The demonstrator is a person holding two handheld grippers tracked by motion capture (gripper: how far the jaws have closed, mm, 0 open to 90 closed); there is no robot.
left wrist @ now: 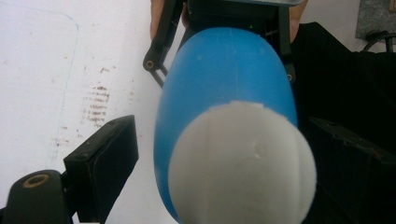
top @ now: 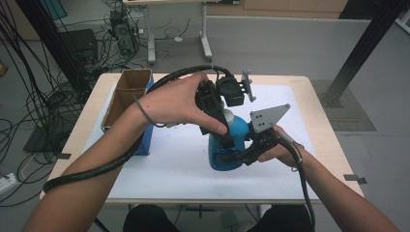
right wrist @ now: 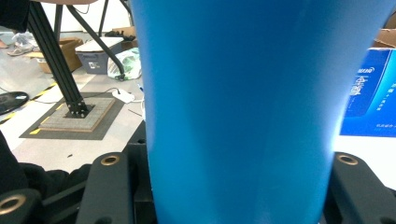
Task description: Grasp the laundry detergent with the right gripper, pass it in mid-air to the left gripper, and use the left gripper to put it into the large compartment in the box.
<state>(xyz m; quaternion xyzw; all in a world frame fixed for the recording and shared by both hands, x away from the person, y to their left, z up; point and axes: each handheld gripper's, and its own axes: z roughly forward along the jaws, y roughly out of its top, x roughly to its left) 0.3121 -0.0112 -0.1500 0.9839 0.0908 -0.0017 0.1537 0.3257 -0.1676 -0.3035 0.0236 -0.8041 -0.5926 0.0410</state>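
A blue bottle (top: 238, 137) with a white cap (top: 227, 116) stands upright on the white sheet (top: 179, 164) at mid-table. My right gripper (top: 234, 155) comes in from the right and is shut on the bottle's lower body. In the right gripper view the blue bottle (right wrist: 238, 102) is pressed between both jaws of the right gripper (right wrist: 238, 186). My left gripper (top: 226, 131) points down from above. In the left gripper view its jaws stand open on either side of the white cap (left wrist: 240, 163), with a gap showing on the left side.
An open cardboard box (top: 126, 94) with a blue box (top: 147, 137) against it sits at the table's left side. A black frame post (top: 360, 48) rises beyond the far right corner. Cables lie on the floor at left.
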